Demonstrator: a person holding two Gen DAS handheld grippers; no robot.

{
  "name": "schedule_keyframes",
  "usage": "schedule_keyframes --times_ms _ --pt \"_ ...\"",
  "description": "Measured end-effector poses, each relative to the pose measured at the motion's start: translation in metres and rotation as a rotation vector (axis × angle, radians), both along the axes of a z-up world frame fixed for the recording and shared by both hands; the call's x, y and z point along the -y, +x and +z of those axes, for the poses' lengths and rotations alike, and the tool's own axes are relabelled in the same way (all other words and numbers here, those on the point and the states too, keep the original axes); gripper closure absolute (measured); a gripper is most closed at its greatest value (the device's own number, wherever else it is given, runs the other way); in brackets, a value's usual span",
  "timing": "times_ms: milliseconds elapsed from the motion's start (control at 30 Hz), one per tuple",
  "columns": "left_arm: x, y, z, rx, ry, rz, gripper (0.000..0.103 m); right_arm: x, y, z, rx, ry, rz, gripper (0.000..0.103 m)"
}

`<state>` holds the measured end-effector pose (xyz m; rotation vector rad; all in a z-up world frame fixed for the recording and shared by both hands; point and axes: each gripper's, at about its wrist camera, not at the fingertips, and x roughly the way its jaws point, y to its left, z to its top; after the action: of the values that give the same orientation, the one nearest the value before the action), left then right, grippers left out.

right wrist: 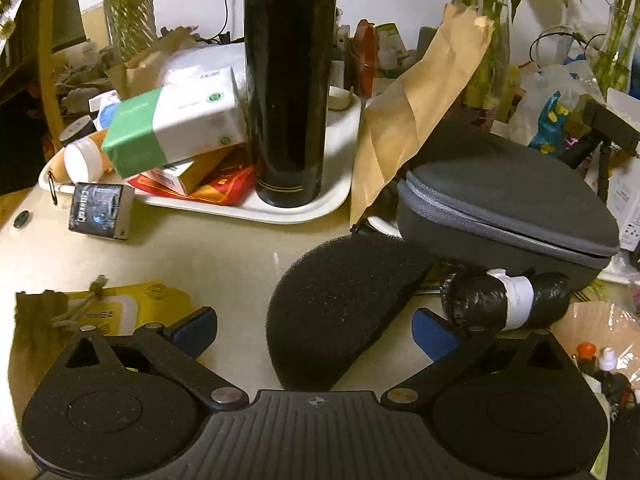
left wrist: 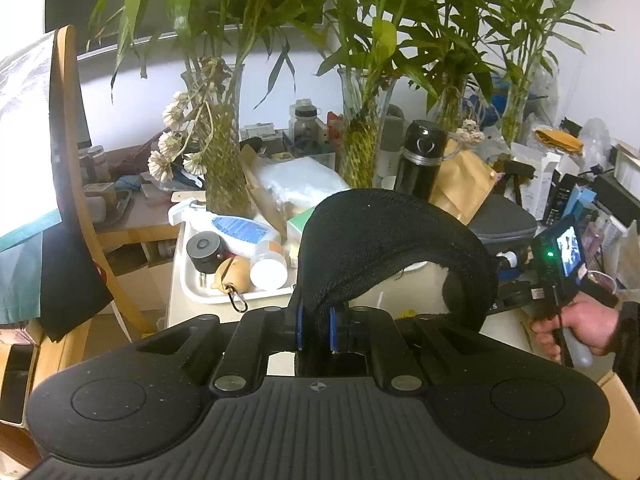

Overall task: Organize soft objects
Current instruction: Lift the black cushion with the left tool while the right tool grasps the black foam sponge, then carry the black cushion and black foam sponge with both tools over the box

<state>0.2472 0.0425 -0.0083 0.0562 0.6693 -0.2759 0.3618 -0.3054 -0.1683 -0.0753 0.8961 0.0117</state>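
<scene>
White tray (right wrist: 256, 210) with black flask (right wrist: 289, 92)

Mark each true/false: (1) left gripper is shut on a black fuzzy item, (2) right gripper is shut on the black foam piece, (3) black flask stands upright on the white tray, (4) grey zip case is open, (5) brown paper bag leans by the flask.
1. True. The left gripper is clamped on the black fuzzy item, held up off the table.
2. False. The right gripper is open; the black foam piece lies on the table between its spread fingers.
3. True. The black flask stands upright on the white tray.
4. False. The grey zip case is zipped closed.
5. True. The brown paper bag leans right of the flask.
</scene>
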Motion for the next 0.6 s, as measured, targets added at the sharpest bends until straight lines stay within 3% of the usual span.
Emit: schedule_keyframes --times_ms 133,267,300,333,600 --pt "0.001 0.001 0.0 -0.003 -0.001 -0.002 0.091 0.001 0.006 -0.006 -0.009 0.004 -0.009 0.001" --pt "0.002 0.001 -0.001 -0.004 0.0 -0.003 0.091 0.002 0.011 -0.014 -0.034 -0.005 -0.028 0.012" --pt "0.002 0.001 -0.001 -0.005 0.001 -0.004 0.091 0.002 0.013 -0.016 -0.04 -0.009 -0.033 0.017" --pt "0.003 0.002 -0.001 -0.006 0.002 -0.004 0.091 0.003 0.013 -0.017 -0.045 -0.01 -0.038 0.034" --pt "0.004 0.003 -0.003 -0.015 0.009 -0.003 0.091 -0.001 0.011 -0.01 -0.049 -0.044 -0.023 0.04"
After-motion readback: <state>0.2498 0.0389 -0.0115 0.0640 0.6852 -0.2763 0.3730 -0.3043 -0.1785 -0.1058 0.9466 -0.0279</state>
